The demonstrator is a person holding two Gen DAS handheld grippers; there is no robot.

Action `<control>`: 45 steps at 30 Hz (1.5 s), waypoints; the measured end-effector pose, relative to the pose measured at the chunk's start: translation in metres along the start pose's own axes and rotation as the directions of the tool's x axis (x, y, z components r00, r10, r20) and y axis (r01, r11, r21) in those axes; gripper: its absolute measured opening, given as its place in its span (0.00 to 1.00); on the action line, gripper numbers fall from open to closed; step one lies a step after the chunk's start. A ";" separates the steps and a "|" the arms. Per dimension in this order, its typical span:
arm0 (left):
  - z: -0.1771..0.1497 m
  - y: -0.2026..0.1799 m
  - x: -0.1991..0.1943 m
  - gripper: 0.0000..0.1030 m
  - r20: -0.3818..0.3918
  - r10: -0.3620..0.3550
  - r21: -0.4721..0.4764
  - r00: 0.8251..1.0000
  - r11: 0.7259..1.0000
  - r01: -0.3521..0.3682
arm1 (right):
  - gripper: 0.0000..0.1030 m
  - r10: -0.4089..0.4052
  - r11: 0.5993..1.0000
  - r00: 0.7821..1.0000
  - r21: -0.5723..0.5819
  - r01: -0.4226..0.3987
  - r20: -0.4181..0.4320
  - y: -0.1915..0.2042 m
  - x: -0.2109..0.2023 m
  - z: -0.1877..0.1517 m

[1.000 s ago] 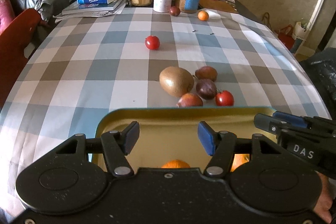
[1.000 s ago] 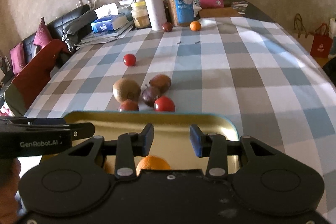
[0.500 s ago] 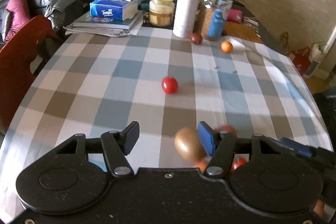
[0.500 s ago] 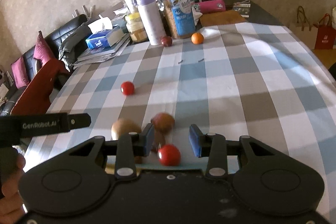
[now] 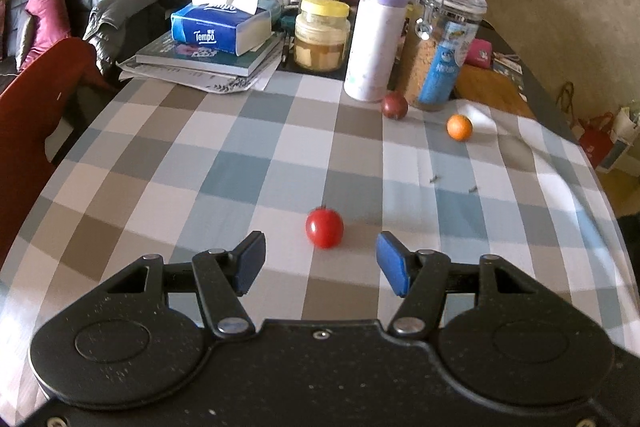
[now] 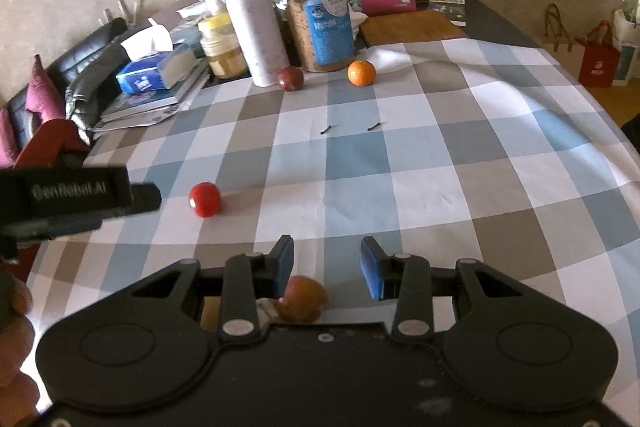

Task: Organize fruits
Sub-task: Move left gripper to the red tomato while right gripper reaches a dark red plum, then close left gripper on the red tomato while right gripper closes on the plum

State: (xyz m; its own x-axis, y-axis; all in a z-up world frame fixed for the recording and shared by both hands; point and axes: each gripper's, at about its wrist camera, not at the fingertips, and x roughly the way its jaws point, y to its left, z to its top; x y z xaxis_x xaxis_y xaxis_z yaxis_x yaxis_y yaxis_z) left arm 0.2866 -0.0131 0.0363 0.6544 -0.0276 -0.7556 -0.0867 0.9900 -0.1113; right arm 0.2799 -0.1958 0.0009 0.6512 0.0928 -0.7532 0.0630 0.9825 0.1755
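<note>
Left gripper: its blue-padded fingers stand apart with nothing between them, hanging above the surface; the red tomato lies just ahead of the gap.
Right gripper: fingers set at a moderate gap, gripping nothing; a reddish-brown fruit lies on the cloth below and behind the pads, by the left pad, not pressed by either pad.
Red tomato: alone on the checked cloth, mid-surface; in the right wrist view it sits well left of the right gripper, close to the dark body of the left gripper.
Dark plum: far end of the cloth, at the foot of the white and lilac bottle and beside the glass jar.
Small orange: near the plum, to its right, in front of the glass jar with the blue label.
Surface: covered by a blue, grey and white checked cloth; two small dark specks lie between the orange and the tomato.
Far clutter: a tissue box on stacked books, a yellow-lidded jar, a white cup.
Person: a hand shows at the lower left edge of the right wrist view.
</note>
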 end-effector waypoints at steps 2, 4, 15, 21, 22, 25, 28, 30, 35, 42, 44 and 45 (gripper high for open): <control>0.005 -0.003 0.006 0.63 0.005 0.005 0.003 1.000 1.000 -0.005 | 0.39 -0.012 1.000 1.000 -0.003 0.012 -0.010 0.003 0.008 0.002; 0.008 -0.007 0.012 0.63 0.013 0.009 0.014 1.000 1.000 -0.009 | 0.39 -0.016 1.000 1.000 -0.004 0.016 -0.023 0.004 0.017 0.004; 0.006 -0.006 0.050 0.63 0.019 0.053 0.004 0.998 0.999 -0.053 | 0.39 -0.019 1.000 0.998 -0.008 0.018 -0.054 0.004 0.045 -0.010; 0.006 0.001 0.063 0.63 -0.004 0.036 -0.010 0.999 0.999 -0.036 | 0.39 -0.035 0.999 0.998 0.007 0.035 -0.056 -0.004 0.044 -0.013; 0.006 0.002 0.064 0.63 -0.013 0.029 -0.020 0.999 0.999 -0.029 | 0.39 -0.027 0.999 0.998 0.015 0.028 -0.057 -0.005 0.043 -0.013; 0.007 0.002 0.064 0.63 -0.019 0.003 -0.001 1.000 1.000 -0.003 | 0.39 -0.030 0.999 0.998 0.030 0.031 -0.053 -0.009 0.043 -0.014; 0.008 0.003 0.067 0.63 -0.019 0.015 0.000 1.000 1.000 -0.015 | 0.39 -0.028 0.999 0.998 0.040 0.030 -0.053 -0.010 0.042 -0.015; 0.008 0.004 0.071 0.63 -0.033 0.018 -0.006 0.999 1.000 -0.018 | 0.39 -0.029 0.999 0.998 0.036 0.031 -0.050 -0.010 0.041 -0.015; 0.006 0.003 0.082 0.63 -0.078 -0.009 -0.003 0.997 1.000 0.009 | 0.39 -0.050 0.999 0.998 0.013 0.050 -0.041 -0.007 0.041 -0.017; 0.005 -0.003 0.089 0.63 -0.080 0.014 0.043 0.997 0.999 -0.011 | 0.39 -0.049 0.999 0.998 0.008 0.050 -0.038 -0.008 0.041 -0.018; 0.004 -0.004 0.091 0.63 -0.077 0.025 0.053 0.997 0.998 -0.021 | 0.39 -0.044 0.999 0.998 0.006 0.045 -0.038 -0.007 0.041 -0.017; 0.004 -0.006 0.092 0.63 -0.078 0.030 0.063 0.997 0.998 -0.025 | 0.39 -0.043 0.999 0.998 0.006 0.043 -0.038 -0.007 0.041 -0.017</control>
State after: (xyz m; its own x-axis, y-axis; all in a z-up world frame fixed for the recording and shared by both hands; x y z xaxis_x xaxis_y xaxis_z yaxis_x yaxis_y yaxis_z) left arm 0.3502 -0.0210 -0.0304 0.5910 -0.0085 -0.8066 -0.0558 0.9971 -0.0514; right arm 0.2930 -0.1964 -0.0422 0.6186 0.0567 -0.7837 0.0954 0.9846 0.1466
